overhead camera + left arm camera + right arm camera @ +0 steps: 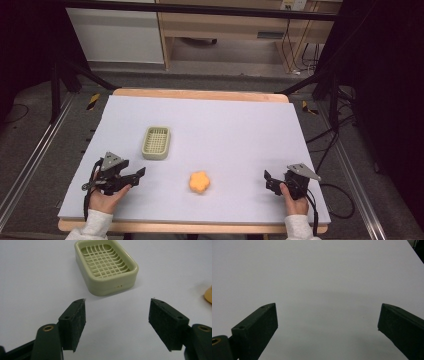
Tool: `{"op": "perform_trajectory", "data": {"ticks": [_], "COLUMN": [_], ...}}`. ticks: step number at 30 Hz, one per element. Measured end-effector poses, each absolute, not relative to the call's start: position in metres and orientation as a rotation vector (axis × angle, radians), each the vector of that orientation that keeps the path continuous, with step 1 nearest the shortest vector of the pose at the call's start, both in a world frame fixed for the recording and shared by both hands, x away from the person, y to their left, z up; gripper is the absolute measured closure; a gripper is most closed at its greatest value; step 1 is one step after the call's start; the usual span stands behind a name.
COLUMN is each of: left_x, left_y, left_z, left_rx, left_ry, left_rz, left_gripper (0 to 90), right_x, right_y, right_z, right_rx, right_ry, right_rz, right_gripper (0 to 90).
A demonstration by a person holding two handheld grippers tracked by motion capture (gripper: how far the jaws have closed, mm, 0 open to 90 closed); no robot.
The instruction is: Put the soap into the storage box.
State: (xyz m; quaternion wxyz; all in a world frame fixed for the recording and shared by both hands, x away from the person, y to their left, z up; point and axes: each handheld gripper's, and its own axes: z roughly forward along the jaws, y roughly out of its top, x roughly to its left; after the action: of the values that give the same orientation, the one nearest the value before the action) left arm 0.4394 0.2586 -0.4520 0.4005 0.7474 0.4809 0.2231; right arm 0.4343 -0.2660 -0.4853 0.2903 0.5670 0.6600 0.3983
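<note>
A pale green soap dish [156, 142] with a lattice floor sits left of centre on the white table; in the left gripper view the soap dish [106, 266] lies just beyond my open jaws. An orange flower-shaped soap [199, 182] rests near the front middle, and its edge [208, 295] peeks in at the right. My left gripper [140, 175] is held low at the front left, open and empty. My right gripper [268, 180] hovers at the front right, open and empty, right of the soap. The right gripper [328, 320] faces bare table.
The white table top [225, 130] has a wooden rim at the far and near edges. A black frame, cables and a wooden shelf unit [225, 25] stand beyond the table. Each hand enters from the bottom edge.
</note>
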Motion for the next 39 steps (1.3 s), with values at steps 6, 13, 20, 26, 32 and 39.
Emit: {"op": "perform_trajectory", "data": {"ticks": [6,13,20,26,32,39], "left_x": [0.438,0.439,0.440,0.441,0.443,0.445], "left_y": [0.253,0.243,0.231,0.221,0.214,0.199], "left_z": [-0.451,-0.447,-0.443,-0.438,-0.433,-0.427], "left_rx": [1.897,1.927,1.950,1.961,1.965,1.975], "left_ry": [1.202,1.165,1.131,1.098,1.082,1.049], "left_rz": [0.562,0.568,0.561,0.560,0.555,0.541], "left_gripper": [29.4,28.9,28.6,28.5,28.4,28.1], "right_x": [0.434,0.434,0.435,0.434,0.434,0.434], "right_y": [-0.266,-0.264,-0.263,-0.263,-0.262,-0.260], "right_z": [-0.486,-0.486,-0.487,-0.487,-0.487,-0.487], "right_rx": [1.508,1.505,1.516,1.513,1.501,1.482], "right_ry": [1.748,1.747,1.737,1.736,1.745,1.762], "right_rz": [1.053,1.030,1.000,0.998,0.994,0.980], "right_gripper": [3.2,3.3,3.2,3.2,3.9,3.9]}}
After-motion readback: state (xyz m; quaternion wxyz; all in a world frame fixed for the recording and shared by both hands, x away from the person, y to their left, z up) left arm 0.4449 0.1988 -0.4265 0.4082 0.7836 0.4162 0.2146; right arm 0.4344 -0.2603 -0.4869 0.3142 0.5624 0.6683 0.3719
